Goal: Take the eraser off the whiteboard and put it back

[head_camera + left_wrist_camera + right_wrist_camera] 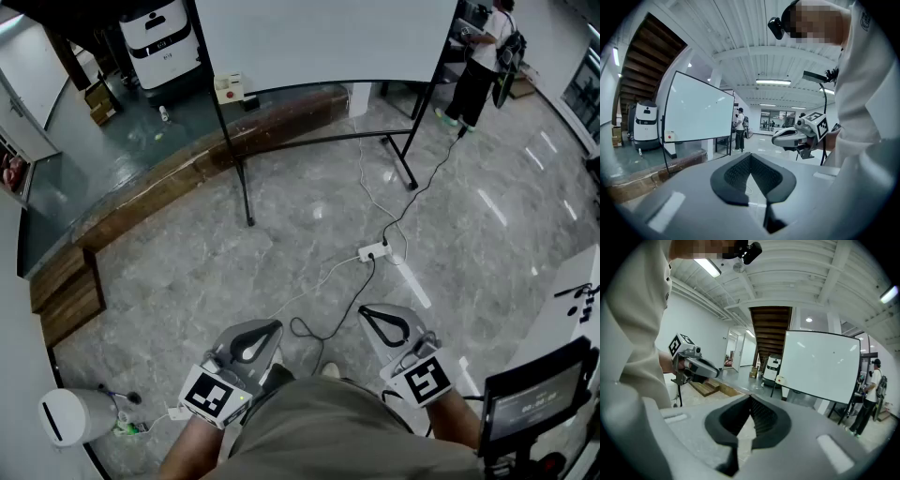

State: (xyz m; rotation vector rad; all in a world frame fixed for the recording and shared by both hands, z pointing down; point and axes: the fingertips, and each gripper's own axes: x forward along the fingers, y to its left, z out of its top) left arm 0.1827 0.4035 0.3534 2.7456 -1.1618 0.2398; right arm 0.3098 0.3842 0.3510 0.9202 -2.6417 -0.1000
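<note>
**Eraser untouched, both grippers empty**

Left gripper (pixel 270 326) and right gripper (pixel 367 313) are held low at the person's waist. Each has its jaws pressed together with nothing between them. The eraser (pixel 229 88) sits at the whiteboard's (pixel 328 37) lower left corner. Both grippers are well apart from the whiteboard. Judgement: task not begun; approach, lift-off and return are all left to do.

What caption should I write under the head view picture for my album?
Left gripper and right gripper, shut and empty, face the whiteboard, with the eraser at its lower corner.
</note>
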